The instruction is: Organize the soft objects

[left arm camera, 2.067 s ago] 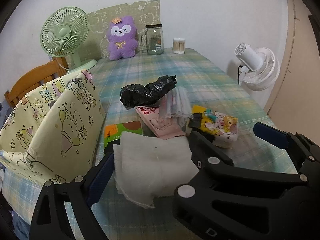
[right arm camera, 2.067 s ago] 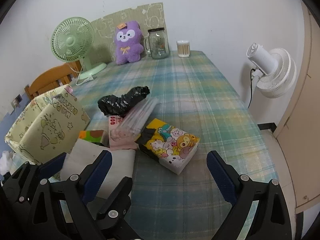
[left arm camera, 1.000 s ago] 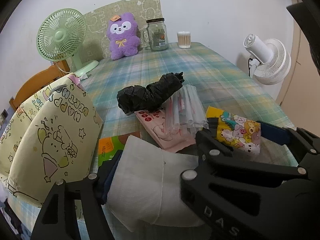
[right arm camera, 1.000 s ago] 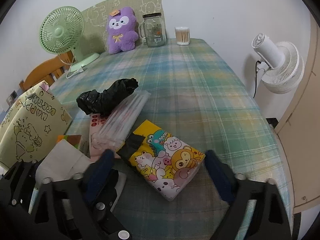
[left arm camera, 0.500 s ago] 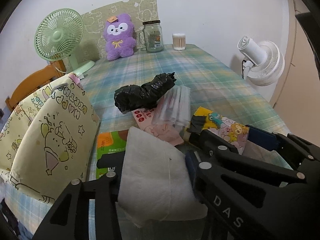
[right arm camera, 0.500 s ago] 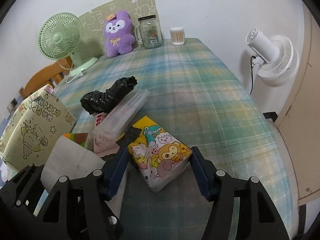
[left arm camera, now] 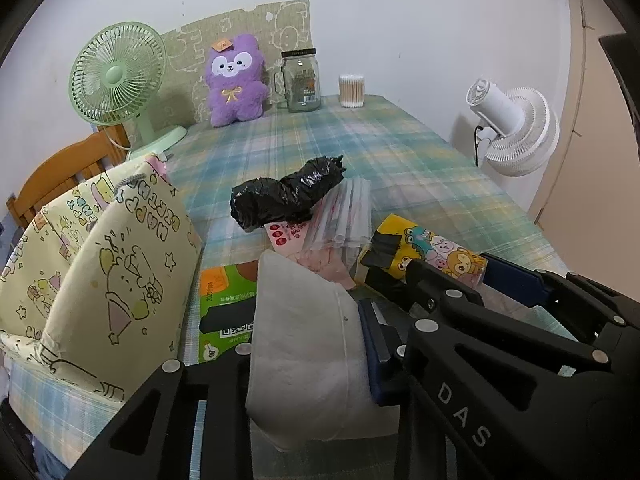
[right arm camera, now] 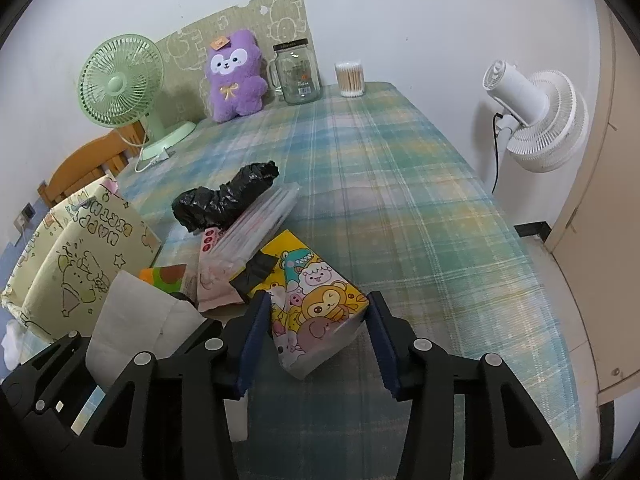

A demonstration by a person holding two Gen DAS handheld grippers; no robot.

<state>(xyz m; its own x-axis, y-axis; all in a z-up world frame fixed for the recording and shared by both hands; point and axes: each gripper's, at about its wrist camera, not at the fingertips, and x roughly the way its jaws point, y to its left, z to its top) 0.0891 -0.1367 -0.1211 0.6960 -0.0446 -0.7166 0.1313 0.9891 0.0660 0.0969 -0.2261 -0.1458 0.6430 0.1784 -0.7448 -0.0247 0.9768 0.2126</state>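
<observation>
The desk (right arm camera: 400, 184) is covered with a blue-green plaid cloth and runs back to a white wall. At its near left edge stands a pale yellow gift bag (left arm camera: 100, 276) printed with cartoon drawings, upright and open at the top.

The left tongs (left arm camera: 308, 344) have just been closing and now pinch a stack of white cloths (left arm camera: 304, 352); the stack bulges up between the two pads, tilted, with its lower edge near the tongs' body. This pair points steeply down toward the desk, just beside the gift bag.

The right tongs (right arm camera: 316, 340) have also just been closing, and their blue pads press on both sides of a tissue pack (right arm camera: 316, 300) printed with cartoon animals. The pack sits tilted between them, its far end lying by the pile in the middle of the desk. These tongs point down at a similar slant, close to the right of the left pair.

In the pile, a crumpled black plastic bag (left arm camera: 284, 196) rests on a clear packet (left arm camera: 344, 216) and a pink packet (left arm camera: 288, 236). A green and orange box (left arm camera: 224, 308) lies flat beside the gift bag, partly under the white cloths.

At the far end stand a green fan (right arm camera: 124, 84), a purple plush toy (right arm camera: 236, 76), a glass jar (right arm camera: 298, 74) and a tub of cotton swabs (right arm camera: 350, 78).
</observation>
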